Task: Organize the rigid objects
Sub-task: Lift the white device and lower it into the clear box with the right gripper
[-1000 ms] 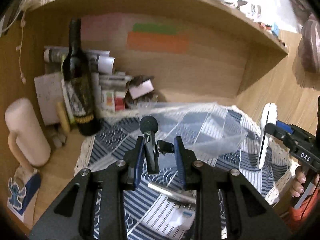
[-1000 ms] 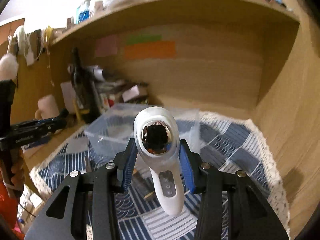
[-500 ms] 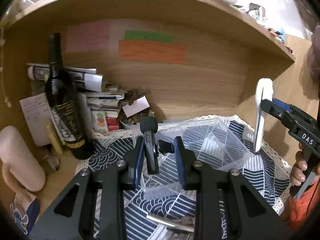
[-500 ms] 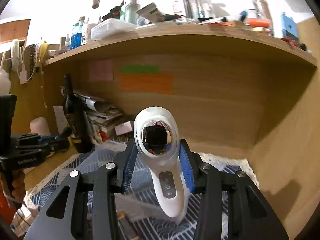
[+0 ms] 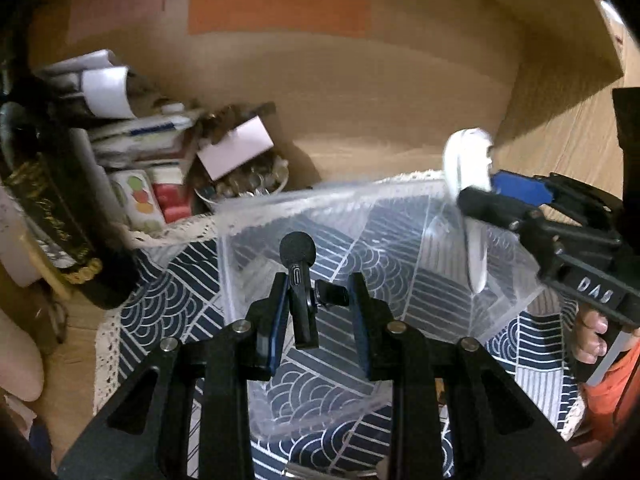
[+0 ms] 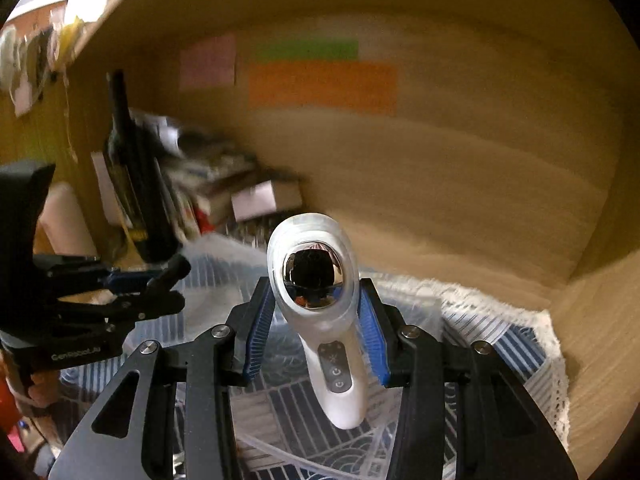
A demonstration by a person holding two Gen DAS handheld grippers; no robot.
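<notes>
My left gripper [image 5: 316, 300] is shut on a small black clip-on microphone [image 5: 299, 280] with a foam head, held over the clear plastic box [image 5: 400, 240]. My right gripper [image 6: 316, 320] is shut on a white handheld device [image 6: 320, 308] with a mirrored head and buttons on its handle. In the left wrist view that device [image 5: 468, 176] hangs over the box's right side. The left gripper shows at the left of the right wrist view [image 6: 132, 284]. The box stands on a blue patterned cloth [image 5: 168, 292].
A dark wine bottle [image 5: 52, 208] stands at the left, beside a pile of papers and small boxes [image 5: 160, 152]. A wooden back wall with coloured notes [image 5: 280, 8] and a wooden side wall [image 6: 592, 320] at the right close in the desk nook.
Both grippers dipped back down and moved forward over the clear box. The white device has come down over the box's right side. Both grips are unchanged.
</notes>
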